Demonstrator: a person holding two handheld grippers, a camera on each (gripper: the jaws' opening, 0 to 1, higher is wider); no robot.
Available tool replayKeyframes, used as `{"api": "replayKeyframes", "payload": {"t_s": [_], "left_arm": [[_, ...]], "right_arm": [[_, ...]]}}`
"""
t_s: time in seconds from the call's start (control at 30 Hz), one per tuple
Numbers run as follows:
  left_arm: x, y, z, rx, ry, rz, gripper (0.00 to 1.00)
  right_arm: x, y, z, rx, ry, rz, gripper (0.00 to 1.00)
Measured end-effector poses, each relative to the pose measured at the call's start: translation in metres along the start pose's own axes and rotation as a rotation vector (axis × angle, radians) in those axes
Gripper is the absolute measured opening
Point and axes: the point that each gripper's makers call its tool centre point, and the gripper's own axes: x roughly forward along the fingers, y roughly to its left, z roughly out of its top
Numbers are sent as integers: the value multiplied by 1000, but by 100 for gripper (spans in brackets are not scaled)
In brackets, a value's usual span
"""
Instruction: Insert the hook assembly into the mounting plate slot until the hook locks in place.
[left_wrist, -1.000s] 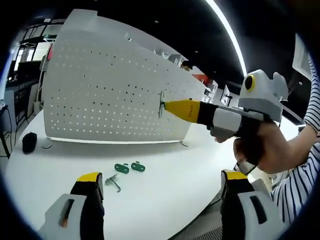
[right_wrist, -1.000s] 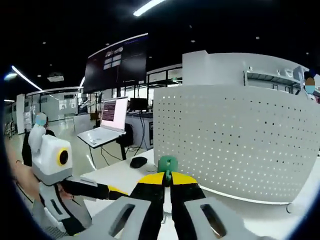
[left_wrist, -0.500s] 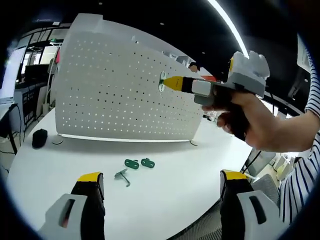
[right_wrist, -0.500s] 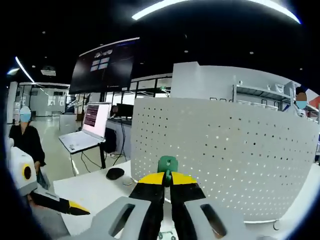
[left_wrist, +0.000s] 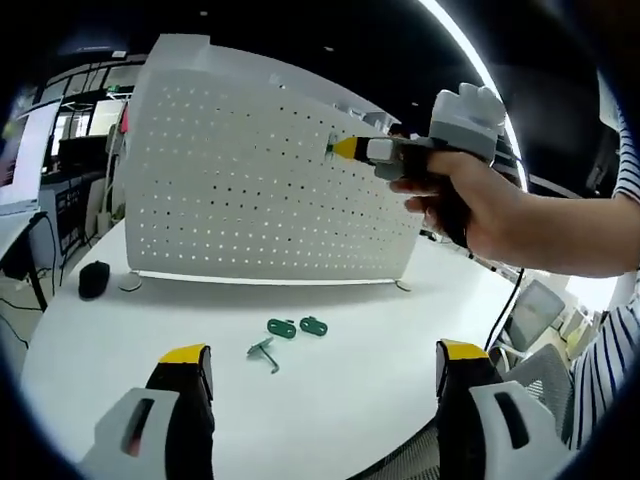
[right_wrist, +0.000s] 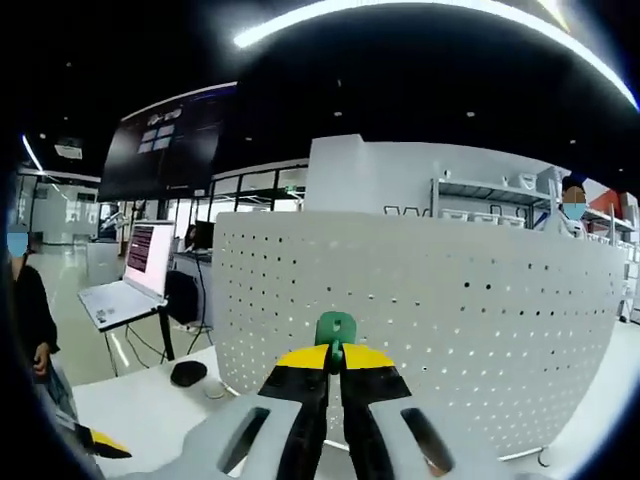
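Hook assembly (right_wrist: 335, 328) sits clamped in the right claw (right_wrist: 334, 358) before the pegboard (right_wrist: 420, 340); left claw (left_wrist: 315, 362) gapes apart.

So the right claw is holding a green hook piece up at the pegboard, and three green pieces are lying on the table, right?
Not quite: the left gripper view shows two green pieces on the table, not three. The right claw does hold a green hook piece up at the pegboard.
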Motion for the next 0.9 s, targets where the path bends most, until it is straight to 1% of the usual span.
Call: {"api": "replayKeyframes", "payload": {"t_s": [0.17, 0.27, 0.4, 0.5, 0.63, 0.77, 0.9], "left_arm": [[1, -2, -3, 8, 16, -4, 92], [1, -1, -4, 0, 20, -3, 91], [1, 0, -4, -2, 21, -3, 91], [1, 0, -6, 1, 30, -5, 91], [1, 2, -7, -1, 31, 1, 91], [2, 2, -7, 0, 34, 4, 91], [2, 4, -8, 2, 35, 9, 91]], "right_arm": [[12, -15, 1, 4, -3, -45, 0], [19, -28, 8, 18, -15, -83, 0], [26, -39, 16, 19, -31, -120, 0], [32, -50, 19, 21, -31, -160, 0], [40, -59, 26, 40, -40, -186, 0], [48, -67, 31, 25, -39, -209, 0], [52, -74, 39, 0, -54, -233, 0]]}}
